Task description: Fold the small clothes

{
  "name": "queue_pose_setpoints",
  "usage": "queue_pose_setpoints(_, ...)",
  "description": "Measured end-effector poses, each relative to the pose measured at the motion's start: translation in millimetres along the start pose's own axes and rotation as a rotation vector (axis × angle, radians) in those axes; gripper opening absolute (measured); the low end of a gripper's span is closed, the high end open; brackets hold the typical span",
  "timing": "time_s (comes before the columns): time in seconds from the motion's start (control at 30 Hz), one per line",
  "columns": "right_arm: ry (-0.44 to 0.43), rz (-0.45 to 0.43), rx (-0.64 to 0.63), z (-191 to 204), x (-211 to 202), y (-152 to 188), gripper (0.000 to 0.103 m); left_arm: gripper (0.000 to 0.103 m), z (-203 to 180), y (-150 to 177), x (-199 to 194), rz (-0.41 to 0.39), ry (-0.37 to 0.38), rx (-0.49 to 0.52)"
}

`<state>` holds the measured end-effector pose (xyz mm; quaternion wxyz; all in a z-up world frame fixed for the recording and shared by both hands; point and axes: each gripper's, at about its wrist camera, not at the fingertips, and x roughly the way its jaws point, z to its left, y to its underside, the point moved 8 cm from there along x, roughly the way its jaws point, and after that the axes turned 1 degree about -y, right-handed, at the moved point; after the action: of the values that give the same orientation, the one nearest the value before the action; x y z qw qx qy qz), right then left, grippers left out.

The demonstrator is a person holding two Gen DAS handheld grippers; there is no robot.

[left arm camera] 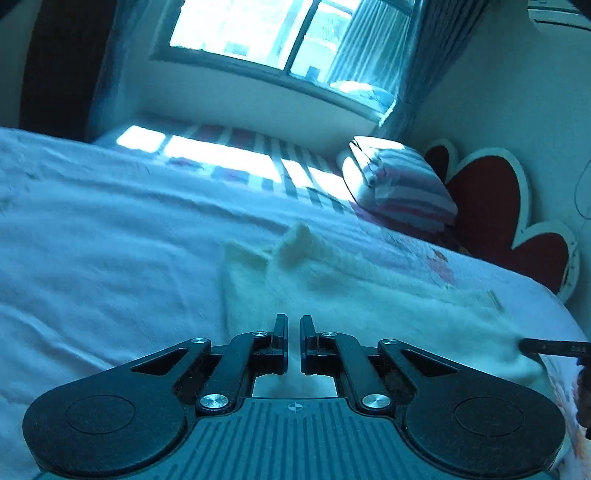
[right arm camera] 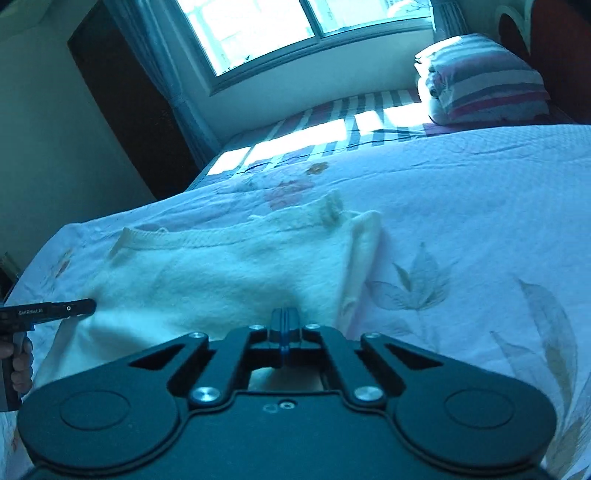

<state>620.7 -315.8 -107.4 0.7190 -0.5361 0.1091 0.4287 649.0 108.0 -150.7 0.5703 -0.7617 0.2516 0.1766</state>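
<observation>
A small white fuzzy garment [left arm camera: 332, 288] lies on the bed, partly folded, with its ribbed hem toward the far side in the right wrist view [right arm camera: 221, 273]. My left gripper [left arm camera: 294, 325] hovers over the garment's near edge, its jaws a narrow gap apart with white cloth showing behind the gap; whether cloth is pinched is unclear. It shows from the side in the right wrist view [right arm camera: 79, 307], touching the garment's left edge. My right gripper [right arm camera: 284, 317] is shut on the garment's near edge. Its tip shows in the left wrist view [left arm camera: 532, 348] at the garment's right corner.
The bed has a pale floral sheet [right arm camera: 461, 229]. A striped folded quilt [left arm camera: 402, 184] lies at the head, beside a red heart-shaped headboard [left arm camera: 487, 199]. A window [left arm camera: 266, 29] with curtains is beyond the bed. A dark wardrobe [right arm camera: 122, 96] stands at the left.
</observation>
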Motion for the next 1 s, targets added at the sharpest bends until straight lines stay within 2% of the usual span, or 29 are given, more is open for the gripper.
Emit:
queue_pose_setpoints(0.03,0.015,-0.018,-0.023,-1.5,-3.0,-6.9,0.005,0.003,-2.7,-9.7,7.6,0.007,0.016,0.003)
queue_pose_setpoints(0.07,0.021,-0.039,-0.04,0.6,-3.6,-13.8,0.018,0.003,-8.0,-18.4,18.9,0.018,0.025,0.013)
queue_pose_setpoints(0.1,0.008,-0.059,-0.056,8.2,2.5,-21.8,0.02,0.003,-17.3,-27.2,33.8,0.031,0.038,0.034)
queue_pose_setpoints(0.2,-0.047,-0.057,-0.06,35.6,39.2,-43.8,0.019,0.003,-47.4,-36.7,81.2,0.09,0.073,0.071)
queue_pose_setpoints(0.23,-0.059,-0.047,-0.065,44.8,52.2,-47.5,0.019,0.003,-50.1,-36.5,91.7,0.101,0.057,0.079)
queue_pose_setpoints(0.3,-0.078,-0.018,-0.076,57.5,74.2,-49.8,0.018,0.003,-38.5,-33.5,103.1,0.095,-0.039,0.094)
queue_pose_setpoints(0.33,-0.069,0.001,-0.091,58.5,80.9,-49.2,0.015,0.003,-27.4,-31.0,103.7,0.089,-0.04,0.065)
queue_pose_setpoints(0.4,0.01,-0.005,-0.085,38.1,81.8,-51.1,0.013,0.003,-7.8,-26.7,97.1,0.068,0.0,0.014)
queue_pose_setpoints(0.47,0.047,-0.028,-0.014,-2.2,69.8,-51.0,0.001,0.003,-2.0,-25.0,88.6,0.052,0.011,0.035)
queue_pose_setpoints(0.57,0.067,-0.044,0.065,-45.9,48.9,-49.4,0.0,0.003,-4.2,-32.4,66.3,0.006,-0.053,0.064)
queue_pose_setpoints(0.6,0.068,-0.053,0.088,-48.8,36.4,-50.7,0.005,0.003,-14.0,-34.9,52.5,-0.032,-0.042,0.094)
queue_pose_setpoints(0.63,0.098,-0.082,0.076,-44.5,22.3,-51.7,0.021,0.003,-26.2,-32.6,44.0,-0.046,-0.018,0.112)
queue_pose_setpoints(0.7,0.033,-0.126,0.047,-16.5,2.2,-49.2,0.021,0.004,-69.0,-15.6,35.0,-0.016,0.053,0.194)
queue_pose_setpoints(0.77,-0.033,-0.119,-0.009,23.0,0.7,-37.5,0.021,0.004,-111.0,6.2,28.6,0.014,0.111,0.251)
queue_pose_setpoints(0.83,-0.102,-0.081,-0.074,69.4,9.3,-14.3,0.021,0.004,-136.0,25.3,26.1,0.044,0.17,0.278)
queue_pose_setpoints(0.9,-0.115,-0.024,-0.195,106.5,23.4,11.1,0.018,0.004,-142.9,43.5,31.9,0.087,0.134,0.324)
queue_pose_setpoints(1.0,-0.028,0.02,-0.321,118.0,37.4,34.7,0.017,0.003,-120.4,52.0,24.4,0.073,0.118,0.292)
